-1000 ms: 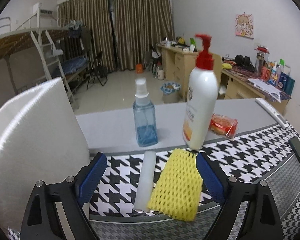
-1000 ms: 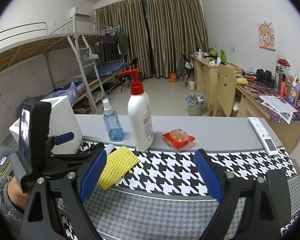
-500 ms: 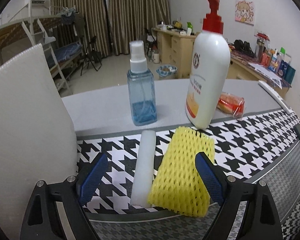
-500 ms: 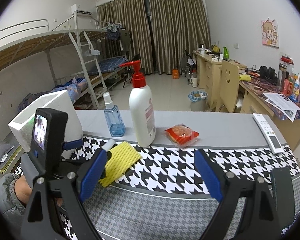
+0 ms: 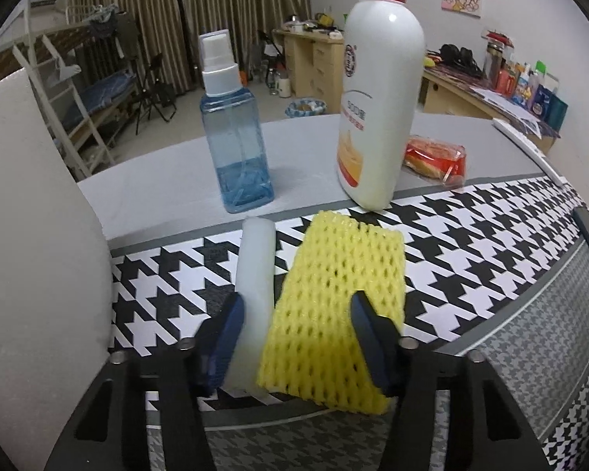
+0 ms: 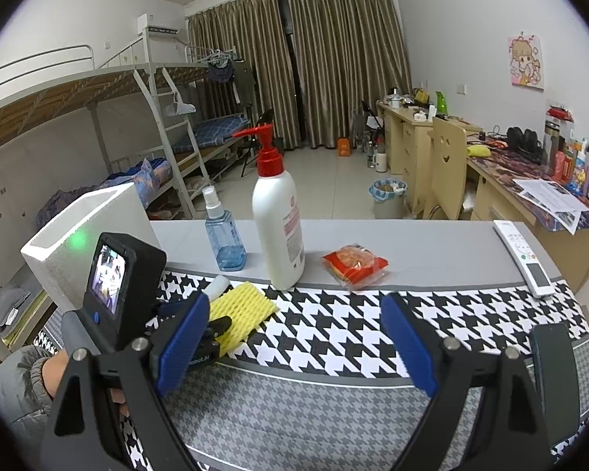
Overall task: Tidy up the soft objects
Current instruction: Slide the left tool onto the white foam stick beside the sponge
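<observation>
A yellow foam net (image 5: 341, 267) lies on the houndstooth cloth (image 5: 471, 243), with a white foam stick (image 5: 257, 259) along its left side. My left gripper (image 5: 296, 333) points down at their near ends and its jaws are closing. The left pad touches the stick and the right pad presses into the net, which bulges between them. In the right wrist view the net (image 6: 243, 302) and stick (image 6: 220, 284) show past the left gripper's camera unit. My right gripper (image 6: 294, 349) hovers open over the cloth with nothing between its fingers.
Behind the net stand a blue spray bottle (image 5: 237, 149) and a white pump bottle (image 5: 377, 117). A red snack packet (image 5: 436, 161) lies to their right. A white foam box (image 6: 90, 219) stands at the left, and a remote (image 6: 524, 257) lies far right.
The left gripper has sunk and tilted down onto the net and stick, and its jaws have narrowed around them. The right gripper has kept still.
</observation>
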